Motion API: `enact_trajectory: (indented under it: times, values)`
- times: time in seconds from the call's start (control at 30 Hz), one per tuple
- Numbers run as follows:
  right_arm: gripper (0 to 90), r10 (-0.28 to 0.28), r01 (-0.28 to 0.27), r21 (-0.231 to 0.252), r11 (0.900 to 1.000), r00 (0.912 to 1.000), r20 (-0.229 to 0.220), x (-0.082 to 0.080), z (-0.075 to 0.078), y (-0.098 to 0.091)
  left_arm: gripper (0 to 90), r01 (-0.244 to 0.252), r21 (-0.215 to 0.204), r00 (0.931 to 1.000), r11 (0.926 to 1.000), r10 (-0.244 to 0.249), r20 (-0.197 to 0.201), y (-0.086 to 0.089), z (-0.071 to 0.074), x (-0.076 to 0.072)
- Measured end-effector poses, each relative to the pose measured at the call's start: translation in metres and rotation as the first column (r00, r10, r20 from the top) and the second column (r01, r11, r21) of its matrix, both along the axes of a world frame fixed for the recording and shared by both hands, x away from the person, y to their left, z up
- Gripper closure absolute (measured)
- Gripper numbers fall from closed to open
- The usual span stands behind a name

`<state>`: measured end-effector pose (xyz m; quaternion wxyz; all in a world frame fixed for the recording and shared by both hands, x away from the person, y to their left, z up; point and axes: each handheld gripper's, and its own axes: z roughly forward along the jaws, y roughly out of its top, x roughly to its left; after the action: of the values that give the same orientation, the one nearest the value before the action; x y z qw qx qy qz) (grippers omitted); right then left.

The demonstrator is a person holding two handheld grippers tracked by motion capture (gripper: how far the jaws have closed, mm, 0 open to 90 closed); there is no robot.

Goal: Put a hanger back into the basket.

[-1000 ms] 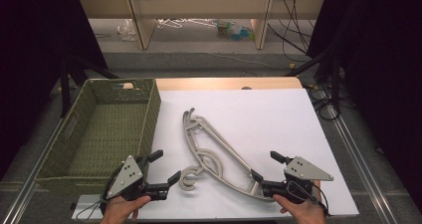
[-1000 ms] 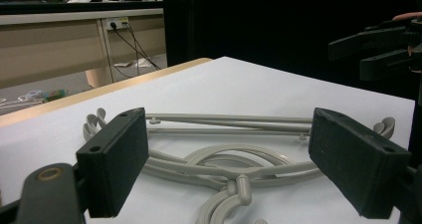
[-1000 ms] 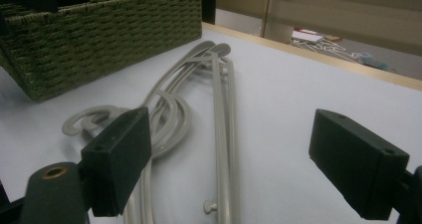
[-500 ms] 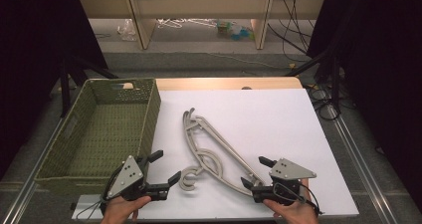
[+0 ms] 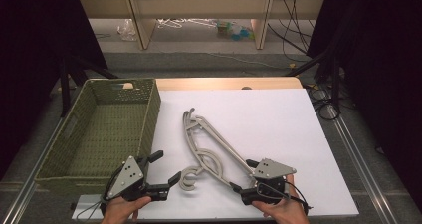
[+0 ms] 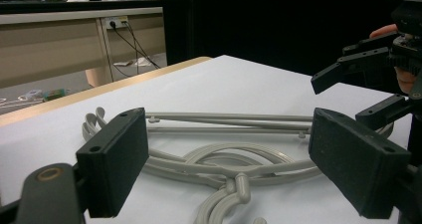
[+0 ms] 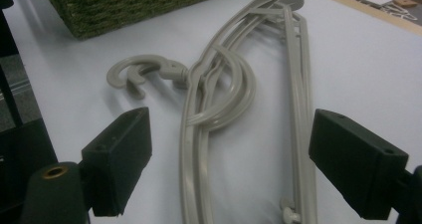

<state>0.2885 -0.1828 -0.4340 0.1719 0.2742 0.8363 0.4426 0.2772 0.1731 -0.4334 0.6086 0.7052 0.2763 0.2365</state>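
Observation:
Several grey plastic hangers [image 5: 205, 157] lie stacked on the white table sheet, hooks toward the near edge. My left gripper [image 5: 166, 166] stands open just left of the hooks, aimed across them; in the left gripper view its jaws [image 6: 229, 164] frame the hangers [image 6: 234, 118] without touching. My right gripper [image 5: 241, 174] is open at the hangers' near right end. In the right gripper view the hangers [image 7: 219, 79] run up between its two wide-apart jaws [image 7: 229, 159]. The right gripper [image 6: 358, 92] also shows in the left gripper view, at the far right.
A green woven basket [image 5: 152, 114] stands empty at the left of the table, close beside the left gripper; its corner [image 7: 124, 5] is in the right gripper view. The white sheet [image 5: 278, 124] stretches bare to the right. Black stands and cables flank the table.
My right gripper has moved left toward the hangers' near end, so the hangers now lie between its jaws. The left gripper and the hangers have stayed put.

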Motion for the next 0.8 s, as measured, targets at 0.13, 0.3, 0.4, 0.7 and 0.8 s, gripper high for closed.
enact_trajectory:
  times: [0.13, 0.3, 0.4, 0.7, 0.8]
  values:
    - [19.1, 0.028, -0.029, -0.036, 0.9989, 0.9995, -0.017, 0.003, -0.003, 0.008, 15.8, -0.003, -0.009, 1.0000, 1.0000, 0.003, -0.009, 0.000, 0.000, 0.000]
    - [21.3, 0.063, -0.068, -0.099, 0.9928, 0.9964, -0.057, 0.007, -0.009, 0.021, 15.8, 0.009, -0.010, 0.9999, 0.9999, -0.009, 0.012, 0.000, 0.000, 0.001]
    - [23.7, 0.081, -0.092, -0.139, 0.9861, 0.9935, -0.079, 0.010, -0.013, 0.029, 15.8, -0.001, 0.002, 1.0000, 1.0000, 0.001, 0.001, 0.001, 0.000, 0.000]
    - [27.9, 0.087, -0.113, -0.218, 0.9693, 0.9880, -0.128, 0.022, -0.021, 0.043, 15.8, 0.002, -0.001, 1.0000, 1.0000, -0.002, 0.005, 0.000, 0.001, -0.002]
    - [30.7, 0.079, -0.107, -0.242, 0.9643, 0.9891, -0.124, 0.023, -0.024, 0.047, 15.8, -0.001, -0.007, 1.0000, 1.0000, 0.001, 0.002, 0.001, 0.001, -0.002]
